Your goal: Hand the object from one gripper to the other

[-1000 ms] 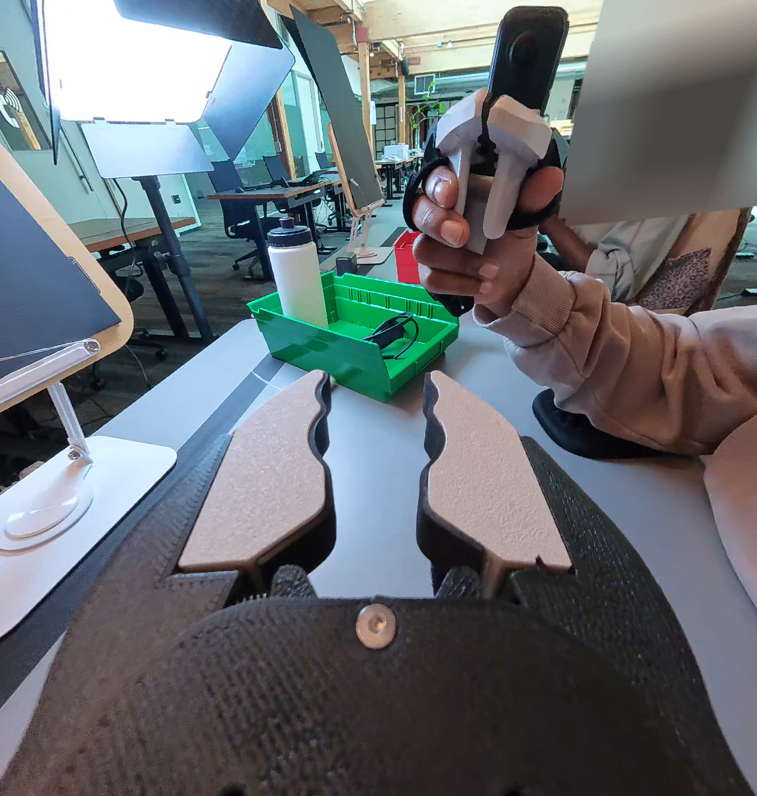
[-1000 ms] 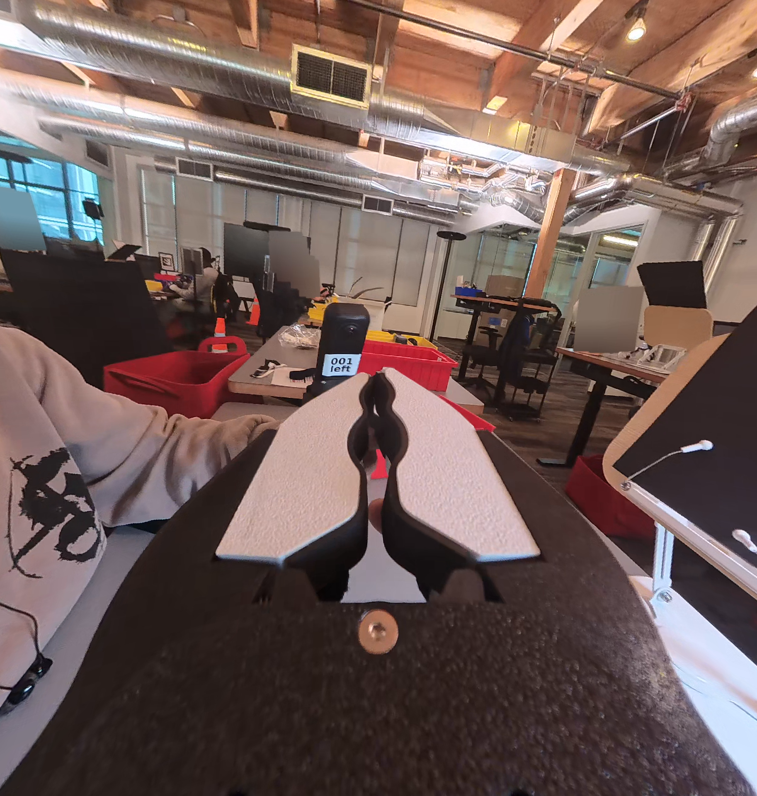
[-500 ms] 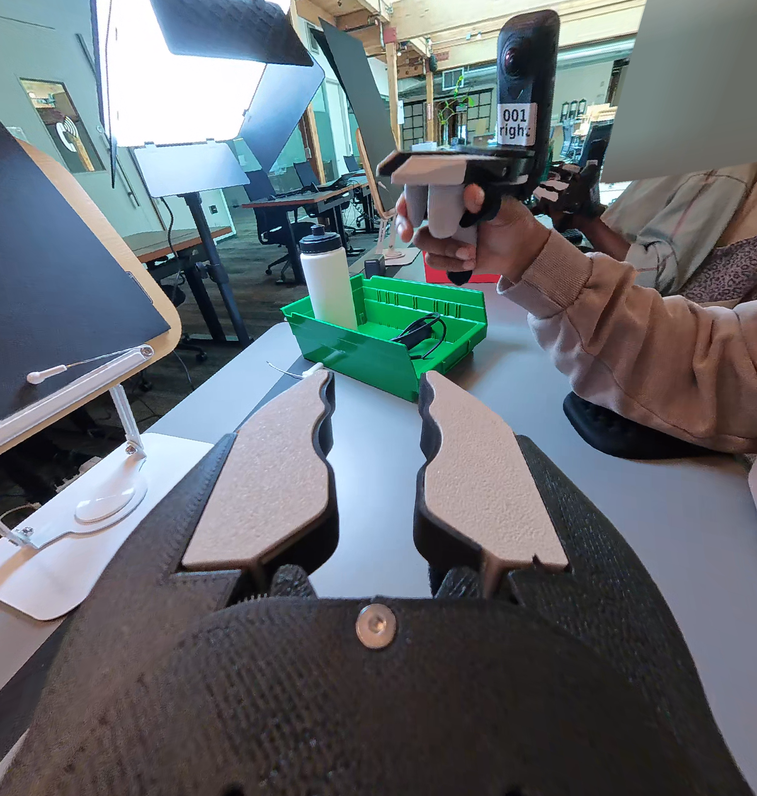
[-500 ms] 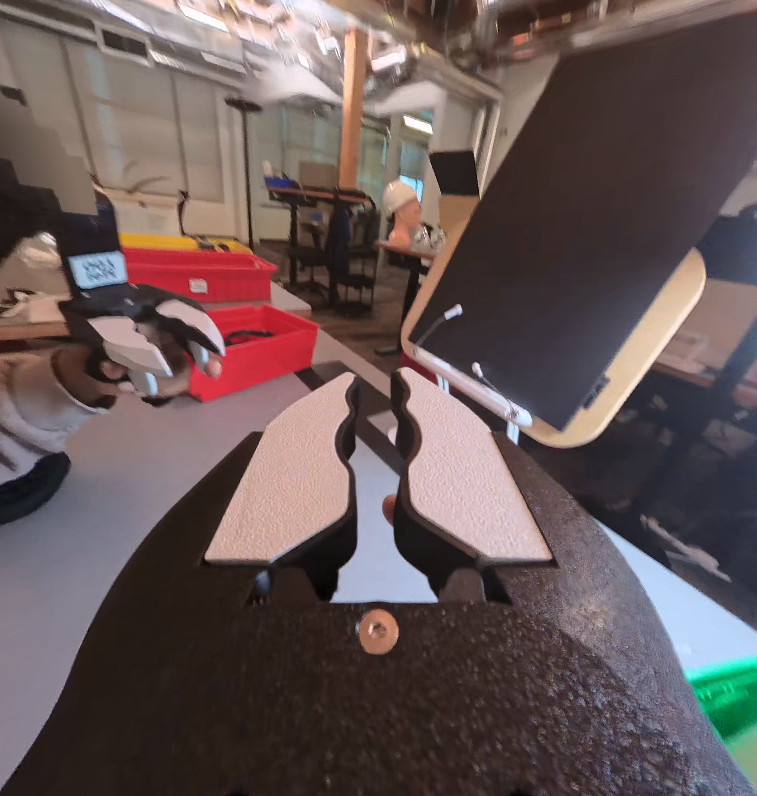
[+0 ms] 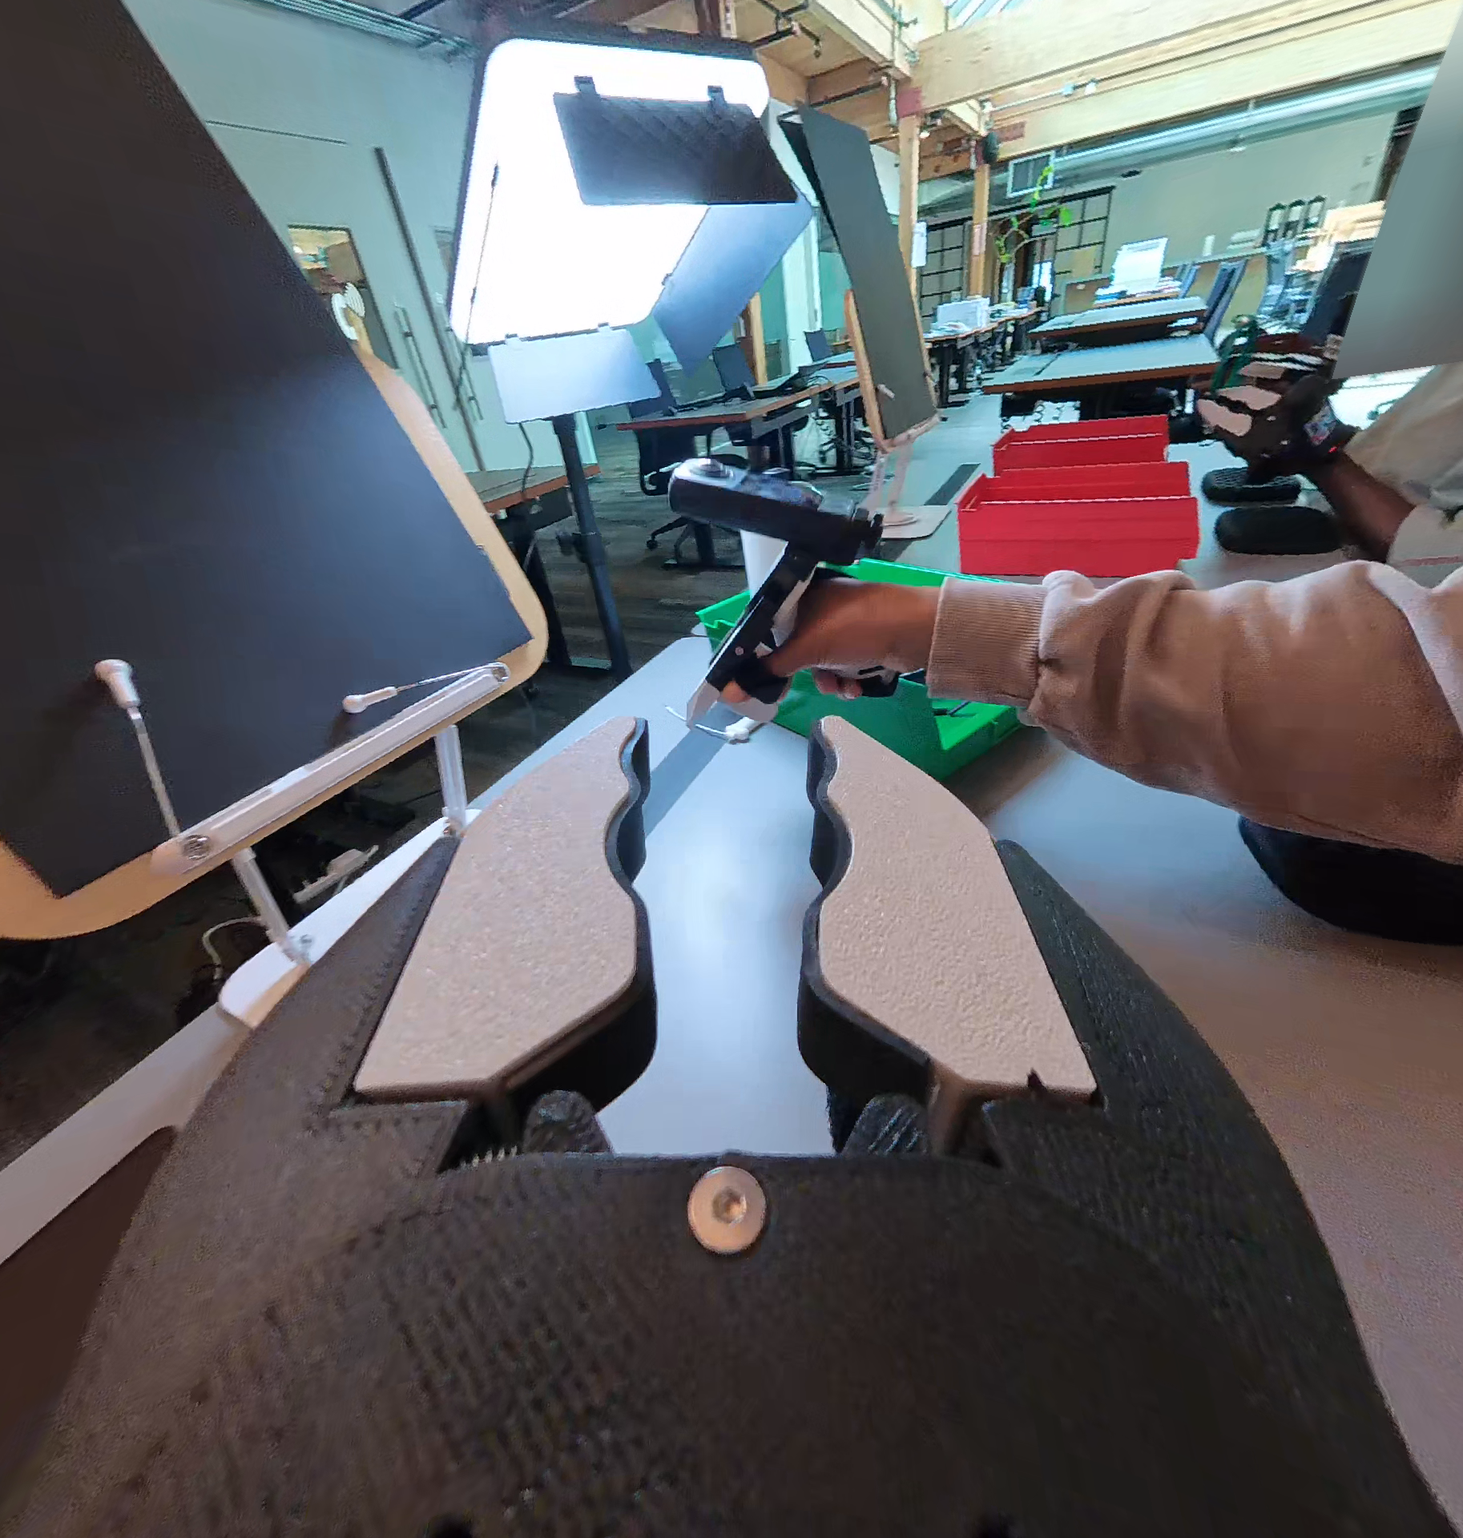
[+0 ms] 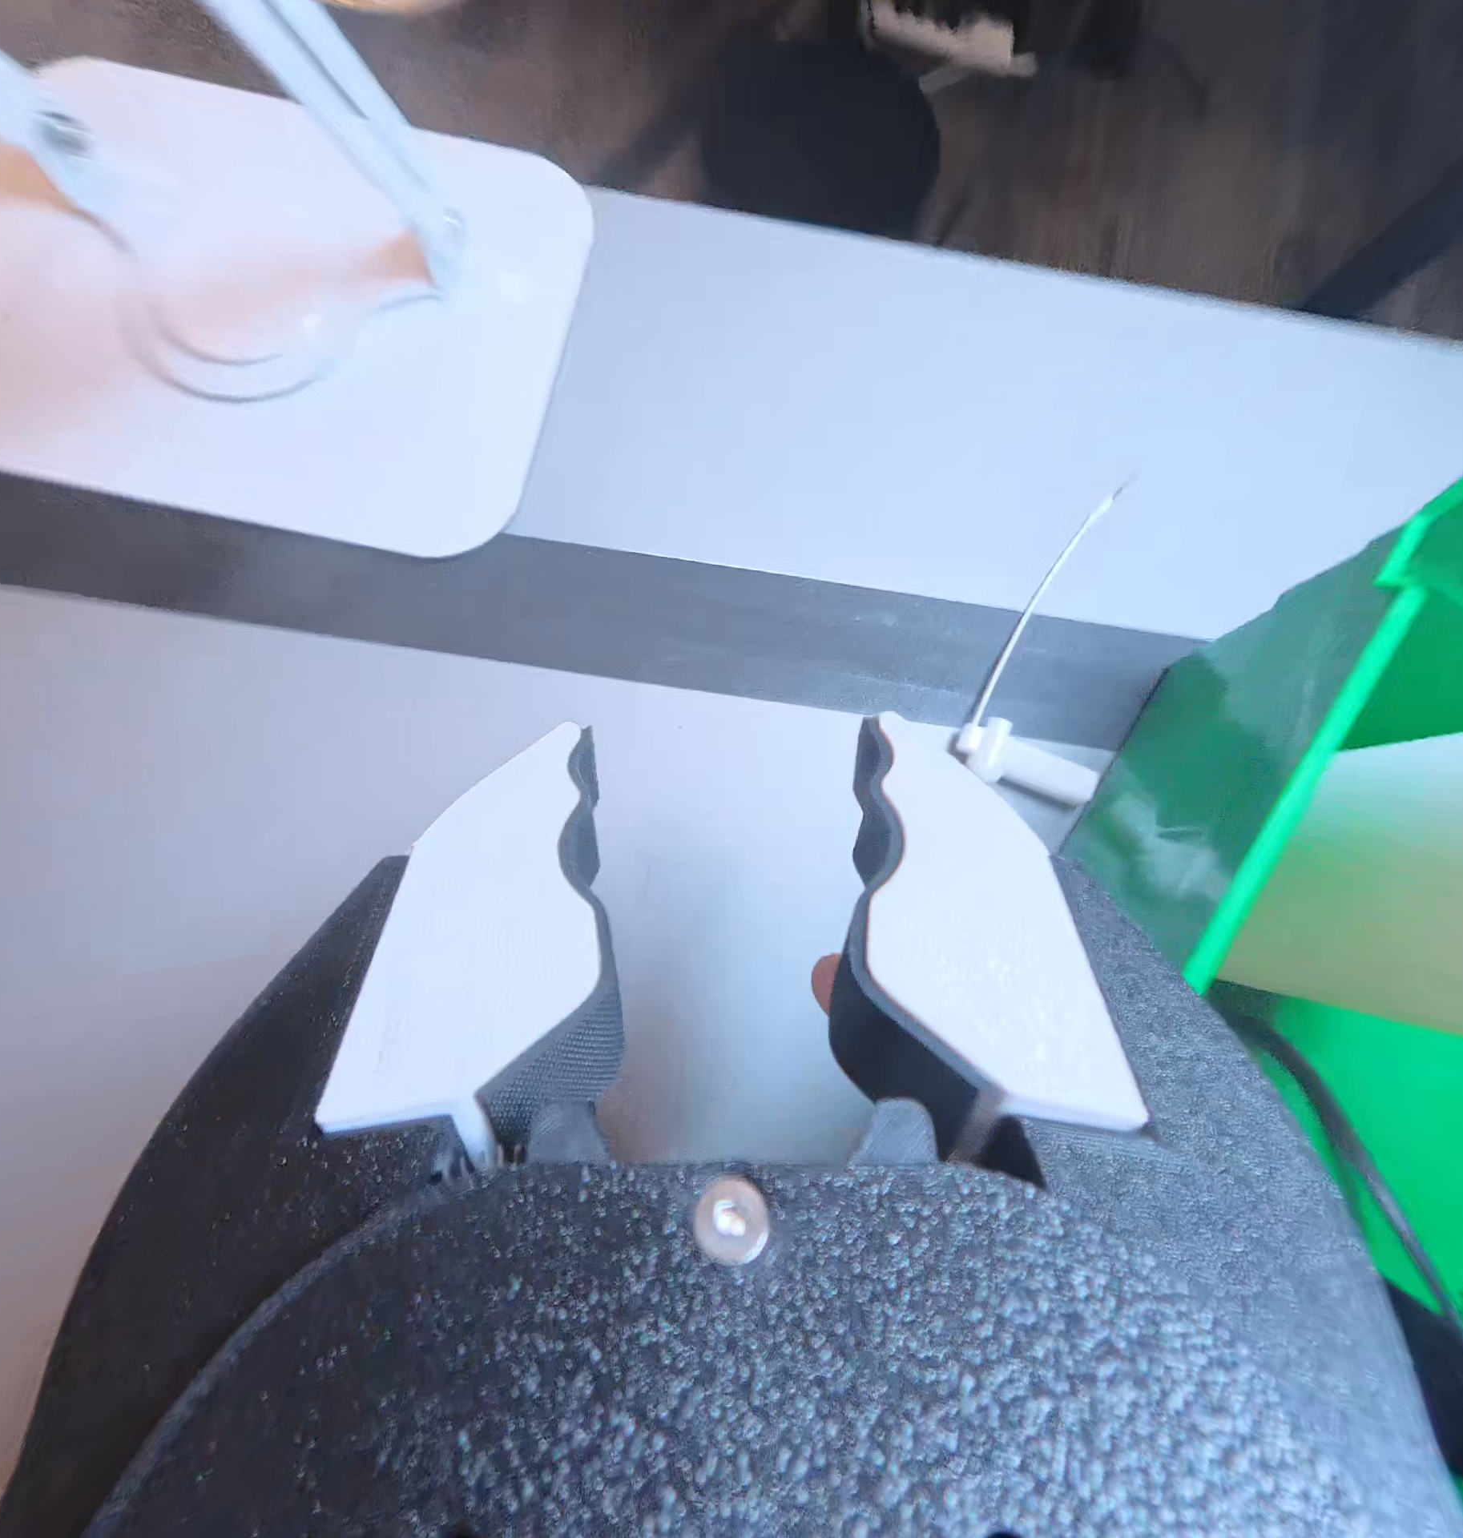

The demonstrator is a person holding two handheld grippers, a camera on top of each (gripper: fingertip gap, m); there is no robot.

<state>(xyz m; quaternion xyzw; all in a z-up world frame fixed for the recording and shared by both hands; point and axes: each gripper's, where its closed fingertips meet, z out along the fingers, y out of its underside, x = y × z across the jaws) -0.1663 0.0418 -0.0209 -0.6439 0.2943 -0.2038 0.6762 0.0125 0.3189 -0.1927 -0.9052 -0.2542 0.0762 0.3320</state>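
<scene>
A white zip tie lies on the grey table beside the green bin; its head touches the tip of my right gripper's right finger. It also shows in the left wrist view. My right gripper is open and empty, pointing down at the table just left of the tie. In the left wrist view the right gripper tilts down, its tips just above the tie. My left gripper is open and empty, low over the table, a short way in front of the tie.
A green bin stands right of the tie, also in the right wrist view. A white stand base holds a black board at the left. Red bins sit farther back. A sleeve crosses from the right. Some 35 centimeters of space lies between my two pairs of fingers.
The right gripper swung from pointing up and outward down to the table near the zip tie, and its jaws opened wide. The left gripper stayed open and turned a little left.
</scene>
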